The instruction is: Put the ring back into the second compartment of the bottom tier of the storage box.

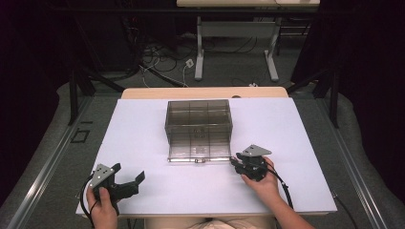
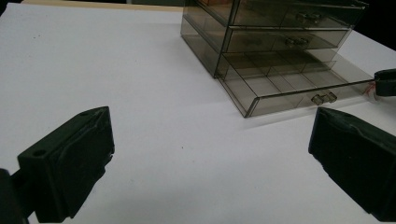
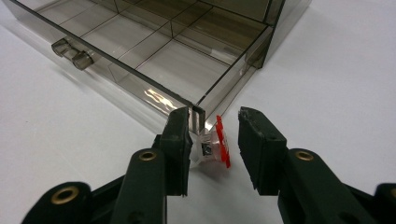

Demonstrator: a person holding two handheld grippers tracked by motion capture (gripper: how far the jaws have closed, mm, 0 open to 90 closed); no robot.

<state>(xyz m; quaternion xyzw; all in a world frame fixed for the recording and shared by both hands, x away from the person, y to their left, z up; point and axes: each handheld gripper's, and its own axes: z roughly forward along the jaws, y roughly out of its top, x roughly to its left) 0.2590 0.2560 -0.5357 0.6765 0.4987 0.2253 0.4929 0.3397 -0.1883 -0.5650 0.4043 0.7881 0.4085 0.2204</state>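
Note:
A smoky clear drawer cabinet [image 1: 198, 117] stands mid-table, its bottom drawer [image 1: 198, 148] pulled out toward me. The drawer [image 3: 154, 56] is split into several bare compartments and has a small clear handle [image 3: 72, 53]. My right gripper [image 1: 234, 162] sits at the drawer's front right corner. Between its jaws [image 3: 215, 123] lies a small clear piece with a red end [image 3: 212, 147]; the left jaw touches it, and the right jaw stands a little off the red end. At the near left my left gripper [image 1: 128, 171] rests with its jaws wide apart [image 2: 210, 135] over bare table.
The white tabletop [image 1: 143, 133] has free room on both sides of the cabinet. The upper drawers [image 2: 289, 42] are pushed in. Beyond the table's far wooden edge [image 1: 205, 92] are floor cables [image 1: 162, 62] and another table's legs [image 1: 272, 57].

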